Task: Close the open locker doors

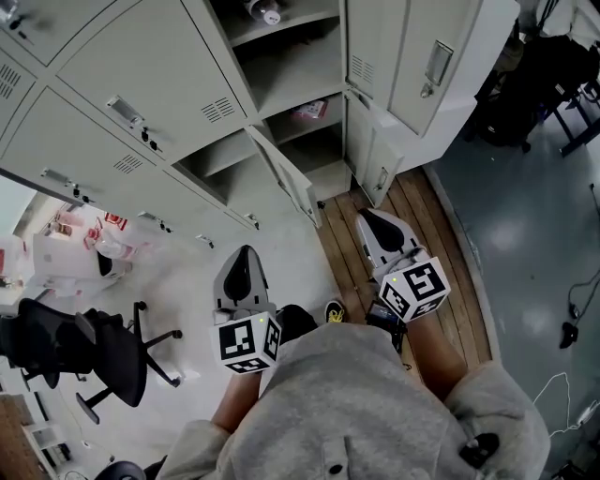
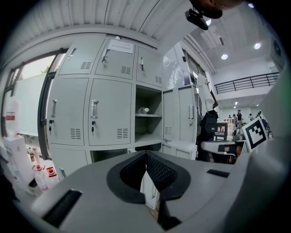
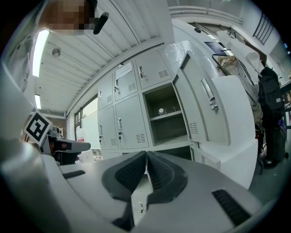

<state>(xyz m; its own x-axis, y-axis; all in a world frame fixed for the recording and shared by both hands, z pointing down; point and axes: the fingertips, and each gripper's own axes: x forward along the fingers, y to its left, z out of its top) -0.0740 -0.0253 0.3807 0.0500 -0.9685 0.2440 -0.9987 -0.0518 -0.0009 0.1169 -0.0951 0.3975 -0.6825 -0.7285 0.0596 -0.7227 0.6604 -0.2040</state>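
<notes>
Out front, left hand-held gripper (image 1: 241, 262), aimed at the lockers, pads pressed together at the tips, nothing pinched. Right hand-held gripper (image 1: 375, 225) just the same: closed up tight, empty, a bit further fwd & nearer the lockers. Marker cube (image 1: 248, 339) at the back of the left one, another cube (image 1: 415, 289) at the back of the right. Both apart from every door.

Straight ahead of the left: low locker door (image 1: 286, 178) in the btm row, swung out wide toward the person, open compartment (image 1: 225, 173) behind it (also visible through the gap under the left jaws). Ahead of the right: second low door (image 1: 375, 155), swung out on the r. side of the open column. Above that, tall upper door (image 1: 431, 56) hanging wide open, handle & vent slots facing out. Between them, the open middle column (image 1: 300, 70): shelves, a bottle-like item (image 1: 265, 9) up top (too small to tell exactly), a pinkish packet (image 1: 309, 111) one shelf down. Rest of the locker bank (image 1: 141, 84) off to the left, doors flush.

Underfoot: wood planks (image 1: 412, 216) along the lockers, grey floor (image 1: 525, 234) to the right. Grey sweatshirt (image 1: 356, 412) filling the btm of the head view. Off left, black office chair (image 1: 84, 352) & white bags w/ red print (image 1: 84, 239). Off right, black bag (image 1: 534, 75) near the tall open door.
</notes>
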